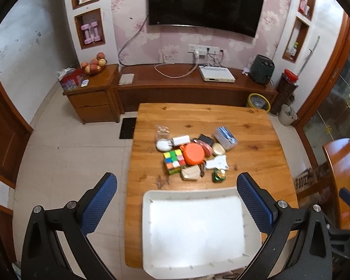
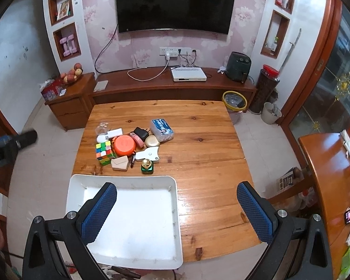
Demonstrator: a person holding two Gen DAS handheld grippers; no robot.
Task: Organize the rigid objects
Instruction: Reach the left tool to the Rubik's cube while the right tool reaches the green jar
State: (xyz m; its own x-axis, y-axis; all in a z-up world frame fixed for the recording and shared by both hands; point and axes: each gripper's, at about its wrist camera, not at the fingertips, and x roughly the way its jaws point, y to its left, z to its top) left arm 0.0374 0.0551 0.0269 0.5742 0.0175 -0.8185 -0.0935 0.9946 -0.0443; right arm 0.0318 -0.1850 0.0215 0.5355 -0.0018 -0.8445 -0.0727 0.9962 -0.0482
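Clutter sits heaped at the centre of the wooden table (image 2: 198,126): a puzzle cube (image 2: 104,152), an orange round lid (image 2: 124,145), a green jar (image 2: 147,165), a blue packet (image 2: 162,130), all touching or nearly so. At six o'clock from the heap lies a white tray (image 2: 128,219), bare, likely the place meant for sorting. Both the left gripper (image 1: 176,200) and right gripper (image 2: 176,207) hang high above the table, jaws spread wide, holding nothing; nothing looks sorted yet.
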